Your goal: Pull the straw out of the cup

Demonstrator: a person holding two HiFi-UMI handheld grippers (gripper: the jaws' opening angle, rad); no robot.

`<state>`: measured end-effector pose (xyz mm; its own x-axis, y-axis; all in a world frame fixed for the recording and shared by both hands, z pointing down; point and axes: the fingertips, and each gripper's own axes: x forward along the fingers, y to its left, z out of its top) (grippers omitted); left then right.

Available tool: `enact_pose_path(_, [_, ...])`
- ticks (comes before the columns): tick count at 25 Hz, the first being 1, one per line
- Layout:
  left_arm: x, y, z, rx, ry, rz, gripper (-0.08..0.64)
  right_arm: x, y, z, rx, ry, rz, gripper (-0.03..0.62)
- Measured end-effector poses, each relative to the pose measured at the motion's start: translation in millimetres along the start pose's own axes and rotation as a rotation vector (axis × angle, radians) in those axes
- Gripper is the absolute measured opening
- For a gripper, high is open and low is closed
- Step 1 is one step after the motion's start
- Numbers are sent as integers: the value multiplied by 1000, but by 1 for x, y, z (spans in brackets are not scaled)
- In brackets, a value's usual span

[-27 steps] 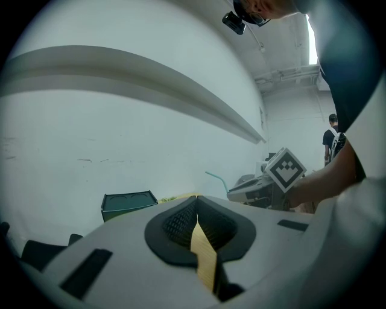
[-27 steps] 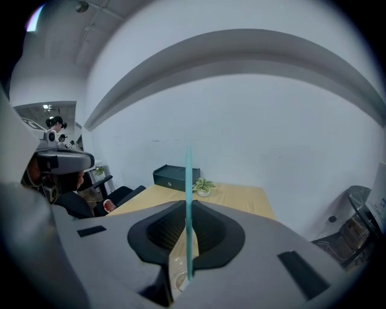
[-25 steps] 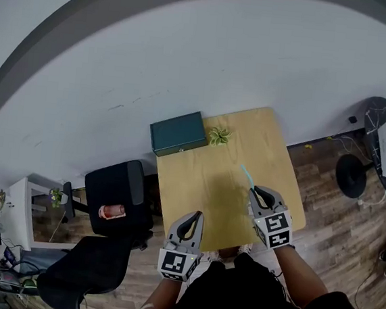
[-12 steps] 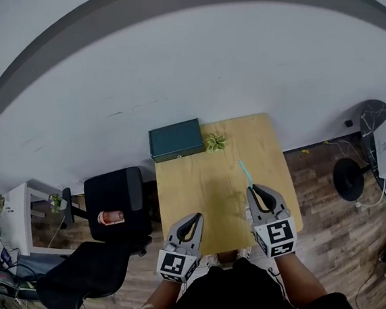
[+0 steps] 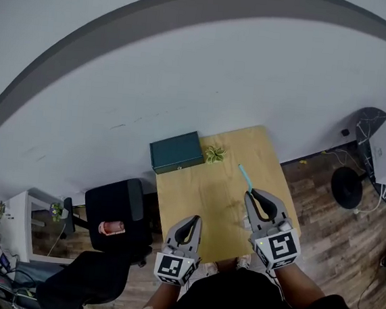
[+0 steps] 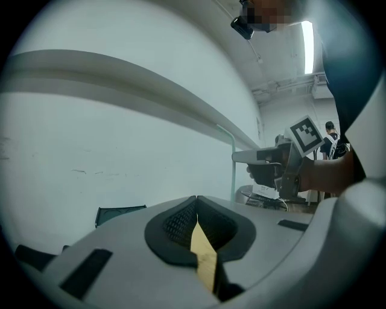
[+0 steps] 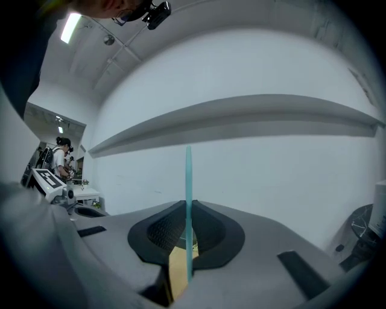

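Could not follow the straw [image 5: 244,176] to its lower end, swallowed between the clamped jaws of the right hand-held gripper [image 5: 251,194]. Could not see the 6 o'clock edge of the tabletop [image 5: 203,185], covered by the left hand-held gripper [image 5: 195,219], the right one and the person's torso [image 5: 246,305], itself cut off by the lower edge. Could not identify the pinkish item [image 5: 112,229] on the black chair [image 5: 124,201] at 8 o'clock: too small.

straw [image 5: 244,176]: pale teal. table [image 5: 199,193]: light yellow wood grain. box [image 5: 175,152]: dark green. left gripper [image 5: 196,219], right gripper [image 5: 251,193]: grey, black pads, black-and-white square markers. chair [image 5: 110,207]: black.
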<state>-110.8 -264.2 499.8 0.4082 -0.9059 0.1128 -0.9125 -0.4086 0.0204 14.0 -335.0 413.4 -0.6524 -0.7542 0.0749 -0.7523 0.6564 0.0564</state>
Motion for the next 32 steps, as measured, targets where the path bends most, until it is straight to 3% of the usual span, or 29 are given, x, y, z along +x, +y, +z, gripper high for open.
enact_pose_path(7, [1,5,13,16,-5,13,20,-9,4,19,-14,-44,10,51])
enact_pose_path(12, [2,8,16,45,-2,18,20,-15,-1,21,-51,-5,4,46])
enact_pose_path(15, [3,9,22,48,-13,26,20,-15,-2,28,-67,-58,12,46])
enact_pose_path(21, [5,12,27,43,-7,37,20,-16,-11,25,-32,-27,-18,44])
enact_pose_path(32, [2,6,16,31,16,32,20,-16,-5,20,-33,-24,28,46])
